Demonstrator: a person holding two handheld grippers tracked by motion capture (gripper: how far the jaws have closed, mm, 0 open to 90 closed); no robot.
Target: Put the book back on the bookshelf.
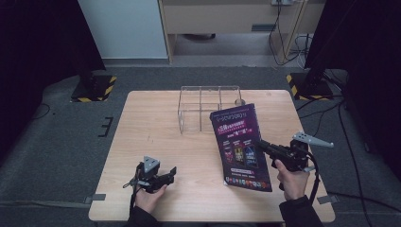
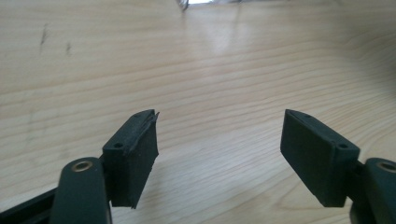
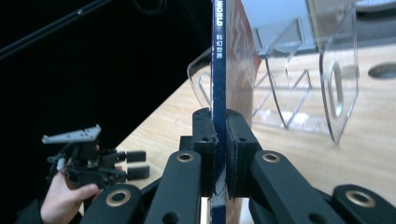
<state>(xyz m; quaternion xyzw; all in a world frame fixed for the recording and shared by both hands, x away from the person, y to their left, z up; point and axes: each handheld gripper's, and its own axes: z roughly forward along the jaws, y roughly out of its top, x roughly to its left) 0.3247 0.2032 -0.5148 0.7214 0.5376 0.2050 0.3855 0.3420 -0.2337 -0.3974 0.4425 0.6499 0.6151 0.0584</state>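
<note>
Fingers, right: the black pads (image 3: pixel 236 154) are pressed flat against both faces of a thin magazine (image 1: pixel 241 144), so the right gripper (image 1: pixel 261 144) is clamped on it near the spine.
Fingers, left: the two pads (image 2: pixel 135 156) are seen set wide apart above bare wood, with nothing between them; the left gripper (image 1: pixel 173 172) is empty.
Magazine, place: it is held off the table (image 1: pixel 156 123), tilted, its dark cover with purple and pink print turned up toward the high view; its far corner is seen in front of the clear rack, its near edge close to the table's front right part.
Magazine, right gripper view: the dark blue spine (image 3: pixel 218 56) is seen edge-on and upright between the jaws, white lettering running along it.
Rack: a clear acrylic divider rack (image 1: pixel 201 106) is stood on the far middle of the table, its compartments see-through; in the right gripper view its curved panels (image 3: pixel 338 79) are seen just beyond the magazine.
Left hand: the left gripper is held low over the table's near left part, well apart from the magazine, jaws pointed toward the right; it is also seen small at the lower left of the right gripper view (image 3: pixel 137 164).
Right hand: the right gripper is gripped from below at the table's right edge, a grey three-cornered plate (image 1: pixel 312 139) on top, a cable trailing down.
Whether the magazine touches the rack: it cannot be told.
</note>
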